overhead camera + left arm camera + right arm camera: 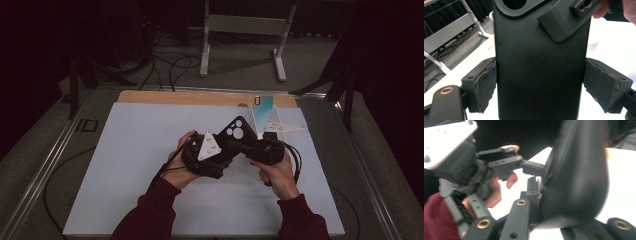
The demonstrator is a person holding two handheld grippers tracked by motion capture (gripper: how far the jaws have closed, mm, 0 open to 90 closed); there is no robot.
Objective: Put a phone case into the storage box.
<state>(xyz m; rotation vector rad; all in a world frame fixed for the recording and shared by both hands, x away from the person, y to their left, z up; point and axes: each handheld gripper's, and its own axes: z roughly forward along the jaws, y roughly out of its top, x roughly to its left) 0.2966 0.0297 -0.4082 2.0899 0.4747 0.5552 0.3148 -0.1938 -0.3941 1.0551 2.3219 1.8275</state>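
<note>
Nearest, at the bottom of the high view, two dark red sleeves (pixel 150 215) reaching in over a white mat (pixel 125 175) laid on the table. Just beyond, left hand (pixel 180 167) wrapped round the left gripper (pixel 222 145), right hand (pixel 275 172) round the right gripper (pixel 247 146), the two meeting above the middle of the mat. Between them, lifted clear of the mat, a black phone case (pixel 236 131), tilted, camera cutouts facing up. In the left gripper view, case (pixel 539 65) standing upright between the worn grey pads (pixel 486 85), one pad against each long edge, jaws spread to the case's width and clamped on it. In the right gripper view, the right gripper's jaws drawn tight together on the edge of the case (pixel 576 177), which looms blurred and close; left gripper (pixel 534 168) beyond, gripping the same case. Farther back on the mat, a pale teal card (pixel 263 111) near the far edge, then a strip of wooden tabletop (pixel 190 96), then grey floor with loose black cables (pixel 170 65) and a white metal stand (pixel 245 30).
</note>
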